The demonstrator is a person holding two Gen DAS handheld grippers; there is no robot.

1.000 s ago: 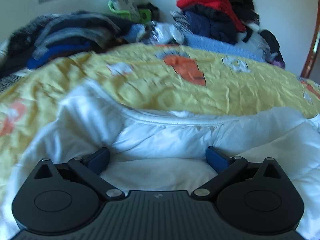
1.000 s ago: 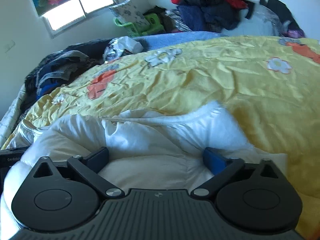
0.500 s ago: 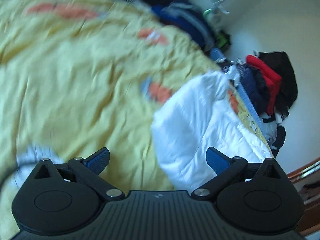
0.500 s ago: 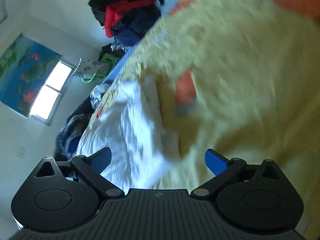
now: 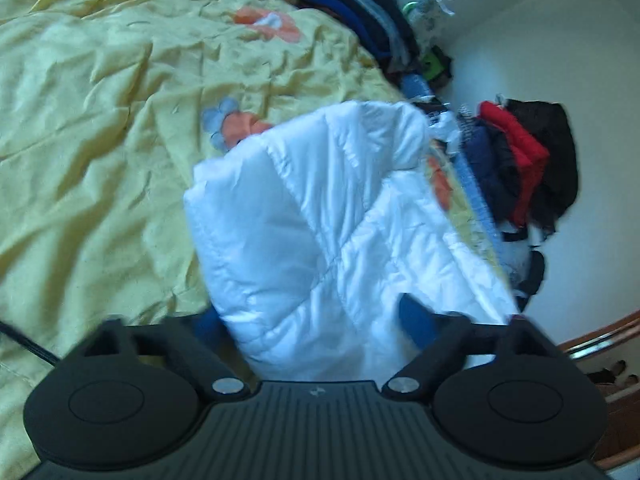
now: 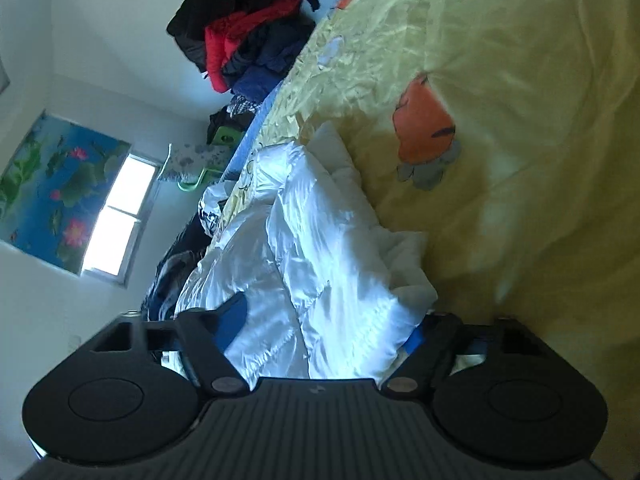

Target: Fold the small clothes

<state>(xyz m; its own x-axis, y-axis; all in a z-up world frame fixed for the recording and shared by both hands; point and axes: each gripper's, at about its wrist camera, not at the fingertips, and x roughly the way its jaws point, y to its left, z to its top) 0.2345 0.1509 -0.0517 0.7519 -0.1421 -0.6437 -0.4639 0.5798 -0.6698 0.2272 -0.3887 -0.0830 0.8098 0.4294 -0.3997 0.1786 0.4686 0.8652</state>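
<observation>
Both grippers have swung round within the last second: a moment ago each looked level along the bed with the white quilted jacket [image 5: 320,220] bunched up right between its fingers, and now each is rolled onto its side with the jacket lying as a folded bundle on the yellow bedspread [image 5: 100,128]. I'd judge a fold has just been laid over and the hands are coming back in to square it or take the next one. The left gripper [image 5: 316,320] has its jaws spread wide with the near edge of the jacket between them, nothing pinched; the right gripper [image 6: 324,320] likewise stands open around the jacket's end. From the left view the top panel looks flat and smooth; the right view shows a rumpled, puffy side with layers poking out. Only the right view shows the window [image 6: 116,220] and flower poster [image 6: 52,188]; the left shows a wooden bed rail [image 5: 600,336]. Piles of dark clothes [image 6: 248,32] sit beyond.
</observation>
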